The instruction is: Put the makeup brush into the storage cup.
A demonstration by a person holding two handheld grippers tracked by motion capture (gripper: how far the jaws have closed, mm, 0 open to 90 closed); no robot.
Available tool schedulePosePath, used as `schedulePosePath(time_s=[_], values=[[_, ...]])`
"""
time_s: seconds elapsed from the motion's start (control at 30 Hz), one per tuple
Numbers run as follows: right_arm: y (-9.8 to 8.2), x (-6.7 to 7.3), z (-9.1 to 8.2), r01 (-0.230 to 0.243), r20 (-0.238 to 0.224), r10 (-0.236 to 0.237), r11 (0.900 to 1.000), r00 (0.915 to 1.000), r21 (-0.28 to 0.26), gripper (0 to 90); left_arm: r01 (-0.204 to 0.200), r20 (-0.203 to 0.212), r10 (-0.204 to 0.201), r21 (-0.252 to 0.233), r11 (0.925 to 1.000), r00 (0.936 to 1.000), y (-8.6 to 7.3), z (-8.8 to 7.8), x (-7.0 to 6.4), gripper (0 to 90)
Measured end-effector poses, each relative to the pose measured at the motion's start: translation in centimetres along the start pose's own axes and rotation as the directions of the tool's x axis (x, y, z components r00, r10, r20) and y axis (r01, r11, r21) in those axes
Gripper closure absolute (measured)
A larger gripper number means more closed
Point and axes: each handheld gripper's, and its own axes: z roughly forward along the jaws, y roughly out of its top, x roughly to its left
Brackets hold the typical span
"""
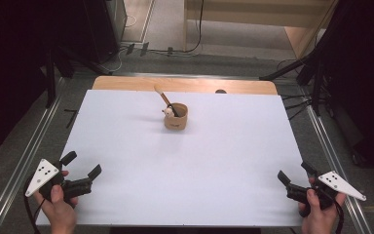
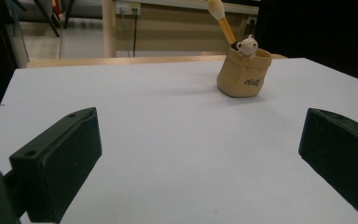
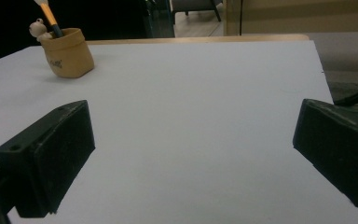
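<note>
A tan cup shaped like a small sack stands upright at the far middle of the white table. A little white bear figure sits at its rim, and a yellow-handled brush leans out of it. The left gripper view has the cup far ahead, right of centre; the right gripper view has the same cup at the far left. My left gripper rests at the near left corner, open and holding nothing. At the near right corner my right gripper is open too, nothing between its jaws.
A wooden table edge shows beyond the white sheet. Metal rails run along both sides. Dark stands and cables crowd the floor at the back. Wide bare surface separates both grippers from the cup.
</note>
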Motion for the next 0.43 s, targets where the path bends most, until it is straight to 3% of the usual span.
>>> schedulePosePath(time_s=[0.43], values=[[-0.04,0.13,0.4,0.003,-0.013,-0.003,1.0,0.9999,0.005,0.0,-0.007,-0.001,0.007,0.003,1.0,1.0,-0.03,0.04,-0.04,0.0]])
